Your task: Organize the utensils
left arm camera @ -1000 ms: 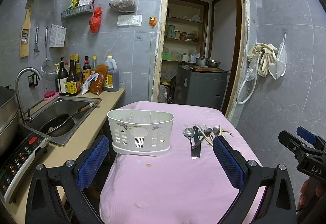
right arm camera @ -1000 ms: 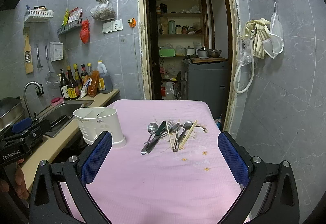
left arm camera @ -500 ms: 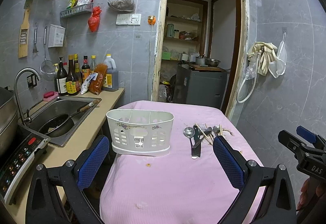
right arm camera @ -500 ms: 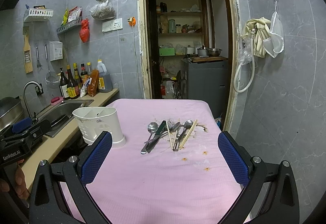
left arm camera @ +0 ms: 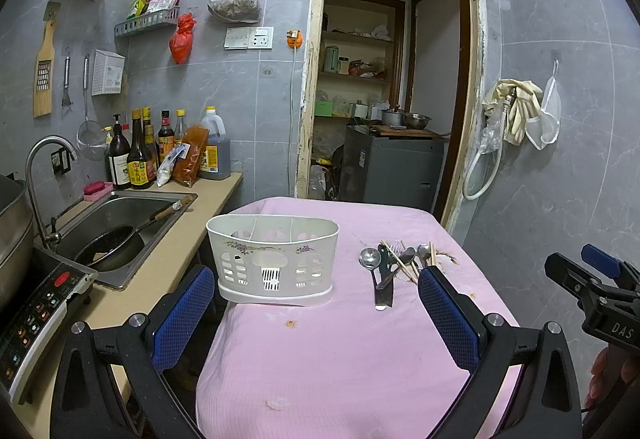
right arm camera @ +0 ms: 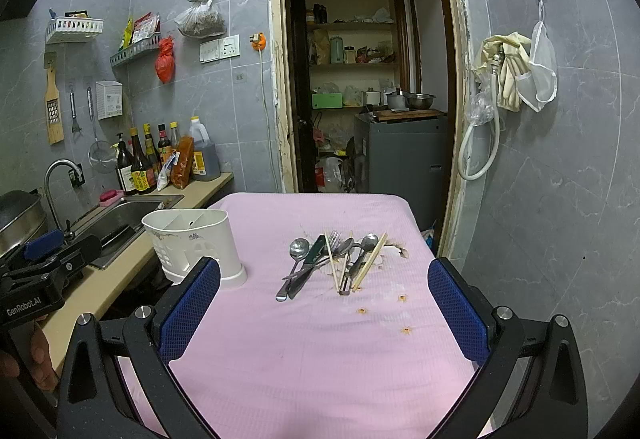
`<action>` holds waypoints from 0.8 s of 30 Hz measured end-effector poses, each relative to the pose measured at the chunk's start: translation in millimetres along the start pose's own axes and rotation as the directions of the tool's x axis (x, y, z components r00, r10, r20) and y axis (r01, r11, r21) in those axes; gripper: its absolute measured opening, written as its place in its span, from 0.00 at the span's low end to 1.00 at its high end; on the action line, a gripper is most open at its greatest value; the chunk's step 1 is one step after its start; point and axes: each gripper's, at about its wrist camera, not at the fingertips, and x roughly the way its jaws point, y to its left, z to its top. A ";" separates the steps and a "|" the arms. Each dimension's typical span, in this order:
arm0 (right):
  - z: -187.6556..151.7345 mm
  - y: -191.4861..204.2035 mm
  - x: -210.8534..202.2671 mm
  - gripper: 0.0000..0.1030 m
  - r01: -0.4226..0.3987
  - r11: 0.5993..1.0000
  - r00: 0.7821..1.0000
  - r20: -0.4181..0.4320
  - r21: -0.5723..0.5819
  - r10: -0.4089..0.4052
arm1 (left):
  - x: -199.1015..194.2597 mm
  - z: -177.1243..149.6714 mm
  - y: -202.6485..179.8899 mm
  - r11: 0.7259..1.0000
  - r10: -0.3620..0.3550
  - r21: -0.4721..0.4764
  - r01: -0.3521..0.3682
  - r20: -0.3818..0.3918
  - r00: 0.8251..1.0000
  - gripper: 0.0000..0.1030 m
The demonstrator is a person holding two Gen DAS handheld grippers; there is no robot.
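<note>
The left claw (left arm camera: 316,303) stands wide open with nothing between its blue-padded fingers (left arm camera: 182,315), and the right claw (right arm camera: 324,303) is spread just as wide and empty. Both hover above the near end of the table (right arm camera: 320,359), whose pink cloth hides the top beneath it; the bottom edges of both views cut off the claws' bodies.

The utensils (right arm camera: 332,259) lie in a loose heap toward the far right of the table: spoons, a fork, a dark-handled knife and pale chopsticks, overlapped so that their count is hard to settle. In the left wrist view the right finger pad covers the heap's near right edge. The white utensil holder (left arm camera: 274,259) stands upright to their left, well apart from them, near the table's left edge; its dividers show, but its inner floor is out of sight.

The right claw's housing, seen from the left wrist camera, reads "DAS", the rest cut off. The left claw's housing, seen from the right, reads "GenRobot.AI". The labels of the bottles (left arm camera: 136,155) beside the sink (left arm camera: 120,215) are too small to read. A person's fingertips (right arm camera: 38,359) show at the lower left corner.
</note>
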 end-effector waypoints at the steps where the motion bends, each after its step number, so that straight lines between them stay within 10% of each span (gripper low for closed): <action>1: -0.1 0.4 0.1 0.99 -0.001 1.000 1.000 0.000 0.000 0.001 | 0.7 -0.3 0.2 1.000 0.001 0.000 -0.001 0.000 1.000 1.00; 24: 0.5 0.5 0.2 0.99 0.001 1.000 1.000 0.002 0.001 -0.001 | 2.7 -0.8 -0.4 1.000 -0.002 0.007 0.002 -0.003 1.000 1.00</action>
